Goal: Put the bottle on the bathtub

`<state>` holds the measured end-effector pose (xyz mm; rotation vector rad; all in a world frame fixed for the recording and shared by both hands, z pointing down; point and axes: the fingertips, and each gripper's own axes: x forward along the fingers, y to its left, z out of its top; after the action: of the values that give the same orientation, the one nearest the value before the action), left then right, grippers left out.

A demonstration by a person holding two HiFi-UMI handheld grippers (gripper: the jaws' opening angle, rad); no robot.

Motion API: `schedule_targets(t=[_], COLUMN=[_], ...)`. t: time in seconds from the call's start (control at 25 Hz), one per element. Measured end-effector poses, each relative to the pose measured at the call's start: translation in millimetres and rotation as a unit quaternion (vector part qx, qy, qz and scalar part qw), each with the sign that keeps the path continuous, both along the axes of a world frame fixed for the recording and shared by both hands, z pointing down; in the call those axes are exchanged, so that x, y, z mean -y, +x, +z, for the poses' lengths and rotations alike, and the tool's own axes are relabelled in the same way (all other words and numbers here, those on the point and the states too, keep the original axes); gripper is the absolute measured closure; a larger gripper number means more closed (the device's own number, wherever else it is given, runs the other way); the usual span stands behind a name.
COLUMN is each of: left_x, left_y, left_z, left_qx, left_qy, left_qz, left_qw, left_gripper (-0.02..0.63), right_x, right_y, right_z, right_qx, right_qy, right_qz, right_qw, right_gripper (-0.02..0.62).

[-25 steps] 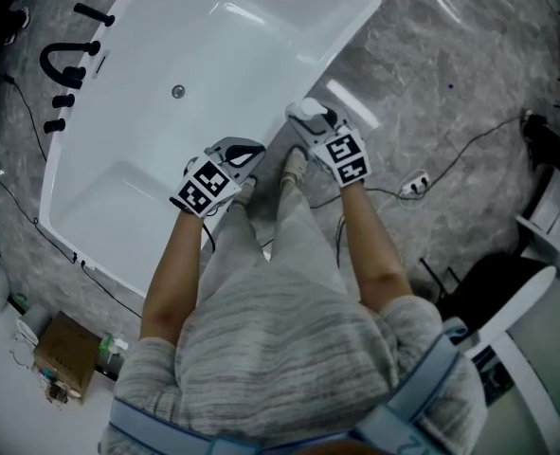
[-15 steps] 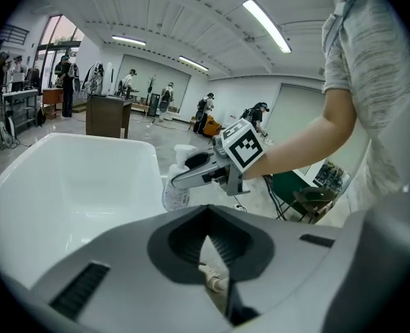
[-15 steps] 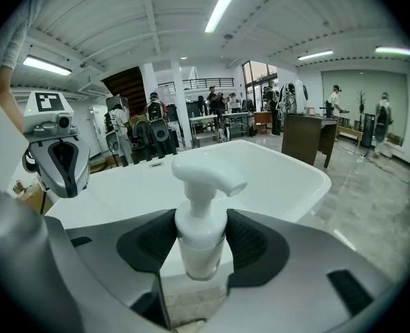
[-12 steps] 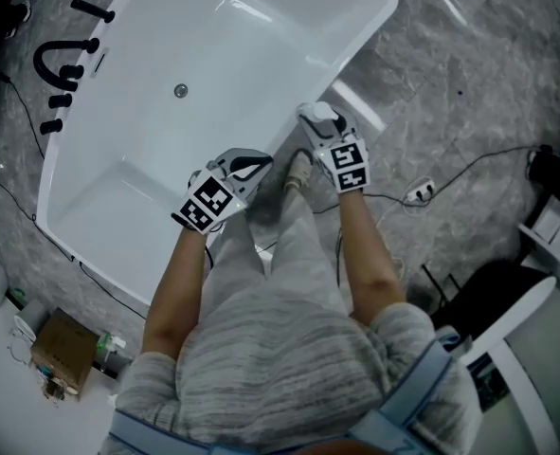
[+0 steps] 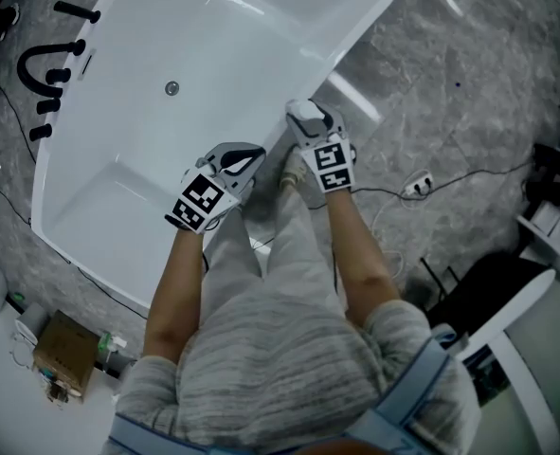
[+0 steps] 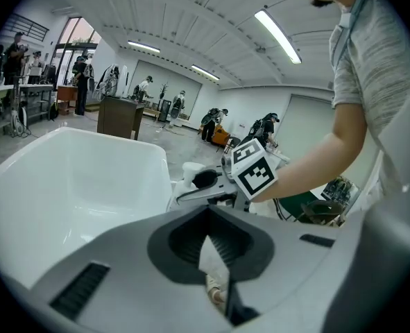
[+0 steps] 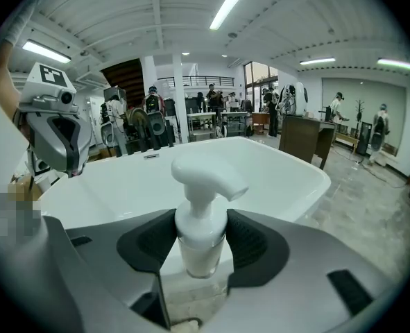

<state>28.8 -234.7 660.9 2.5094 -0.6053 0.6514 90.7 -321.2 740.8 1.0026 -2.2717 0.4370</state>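
Seemingly milky liquid [image 7: 199, 255] inside pump bottle [image 7: 200, 210]

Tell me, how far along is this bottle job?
Done: the bottle is picked up, clamped in the right hand-held gripper. In hand: it is held by the near rim of the bathtub. Left: stand it on the rim and open the jaws. The left hand-held gripper is shut and empty.

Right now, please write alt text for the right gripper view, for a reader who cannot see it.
The right gripper holds a white pump bottle between its fingers, before a white bathtub. The left gripper shows at the left.
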Motion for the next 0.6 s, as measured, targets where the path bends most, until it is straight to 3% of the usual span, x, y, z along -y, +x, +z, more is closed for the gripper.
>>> schedule_targets(t=[0.6], left_x=[4.8], left_y=[6.6], left_z=[-2.4], left_qx=[-0.008], left_qy=[-0.005], left_qz=[0.011], left_qw=[0.9999], left_gripper=[0.603], right_x=[-8.2], right_y=[-7.5], right_z=[8.3], right_qx=[-0.03], right_qy=[0.017], right_qz=[-0.032], right_qw=[0.999], right_gripper=[0.383])
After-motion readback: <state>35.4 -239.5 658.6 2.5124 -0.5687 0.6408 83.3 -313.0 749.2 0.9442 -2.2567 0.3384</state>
